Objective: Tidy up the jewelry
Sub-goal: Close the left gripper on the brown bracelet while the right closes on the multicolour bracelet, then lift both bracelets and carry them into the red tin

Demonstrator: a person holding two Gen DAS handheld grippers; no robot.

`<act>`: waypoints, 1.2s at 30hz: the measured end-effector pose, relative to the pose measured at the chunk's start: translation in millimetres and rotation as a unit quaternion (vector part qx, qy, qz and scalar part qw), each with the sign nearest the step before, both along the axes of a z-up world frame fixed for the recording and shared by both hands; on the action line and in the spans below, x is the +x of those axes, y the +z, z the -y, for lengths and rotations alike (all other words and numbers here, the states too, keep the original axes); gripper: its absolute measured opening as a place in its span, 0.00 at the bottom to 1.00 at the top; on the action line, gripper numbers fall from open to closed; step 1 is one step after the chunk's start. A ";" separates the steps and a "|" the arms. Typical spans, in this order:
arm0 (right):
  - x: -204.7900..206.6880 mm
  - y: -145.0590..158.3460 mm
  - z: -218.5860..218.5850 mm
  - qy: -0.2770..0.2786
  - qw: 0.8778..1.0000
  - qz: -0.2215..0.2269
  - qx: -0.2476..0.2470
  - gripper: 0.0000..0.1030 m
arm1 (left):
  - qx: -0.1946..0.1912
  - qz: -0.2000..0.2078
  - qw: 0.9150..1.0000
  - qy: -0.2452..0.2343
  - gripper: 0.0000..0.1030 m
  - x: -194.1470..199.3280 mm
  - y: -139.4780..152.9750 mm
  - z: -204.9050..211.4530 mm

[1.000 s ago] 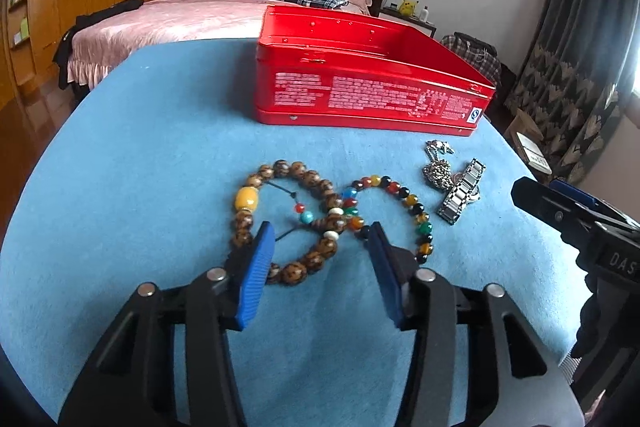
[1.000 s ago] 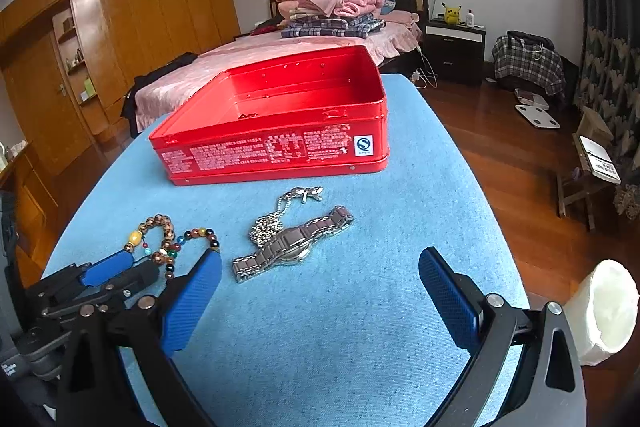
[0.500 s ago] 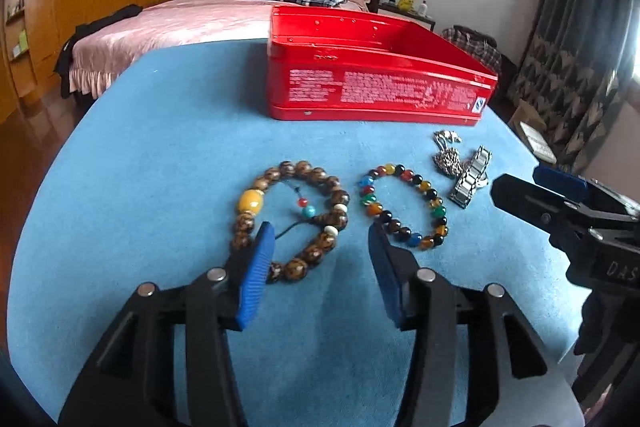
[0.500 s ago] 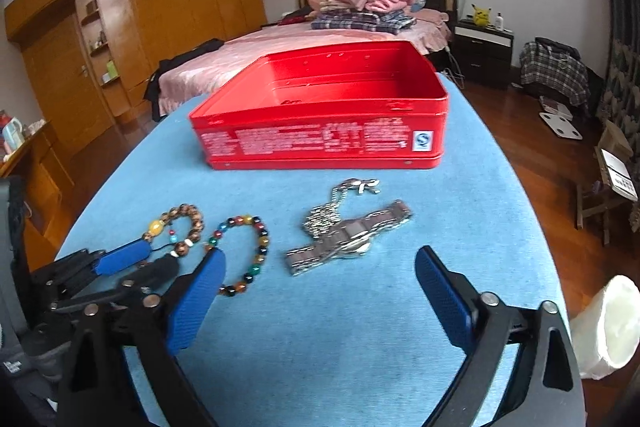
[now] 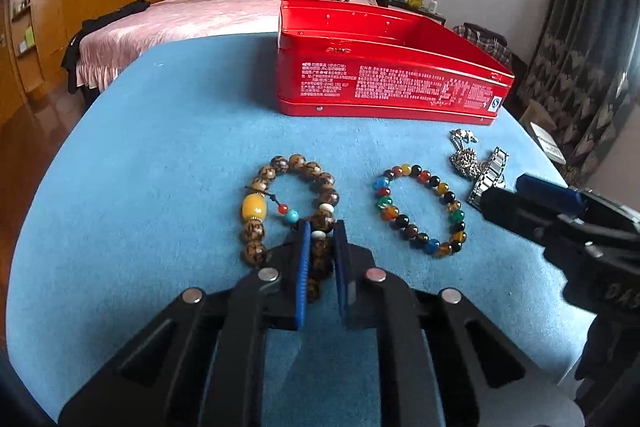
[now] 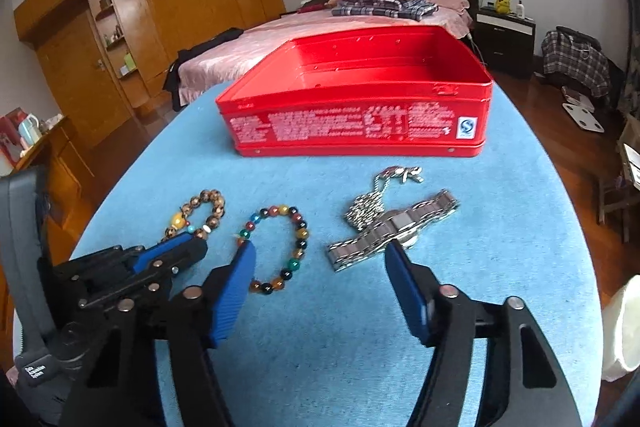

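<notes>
Left wrist: left tool (image 5: 320,231) around brown bracelet (image 5: 292,203).

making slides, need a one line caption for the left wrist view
Left gripper shut on the brown bead bracelet on the blue cloth, open red tin behind.

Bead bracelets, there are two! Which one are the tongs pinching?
The left tongs pinch the brown wooden bracelet with the big yellow bead. The rainbow bracelet lies untouched beside it, and the right tongs are open.
</notes>
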State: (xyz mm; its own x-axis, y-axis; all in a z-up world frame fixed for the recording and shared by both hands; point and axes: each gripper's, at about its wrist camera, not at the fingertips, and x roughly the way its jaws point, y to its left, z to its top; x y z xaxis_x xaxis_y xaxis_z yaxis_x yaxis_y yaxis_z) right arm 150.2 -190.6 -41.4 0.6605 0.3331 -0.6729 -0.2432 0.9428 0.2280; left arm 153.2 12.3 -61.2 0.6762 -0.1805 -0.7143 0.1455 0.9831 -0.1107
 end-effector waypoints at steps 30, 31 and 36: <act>13.7 -15.9 -38.6 0.019 0.999 -0.013 -0.049 0.30 | -0.024 0.004 1.000 0.009 0.10 0.7 2.8 -9.5; 12.8 -16.4 -40.2 0.020 0.998 -0.012 -0.053 0.29 | -0.025 0.004 1.000 0.009 0.10 0.2 2.6 -9.8; 10.1 -16.8 -39.5 0.023 0.998 -0.013 -0.052 0.08 | -0.032 0.006 0.999 0.012 0.10 0.9 3.5 -13.5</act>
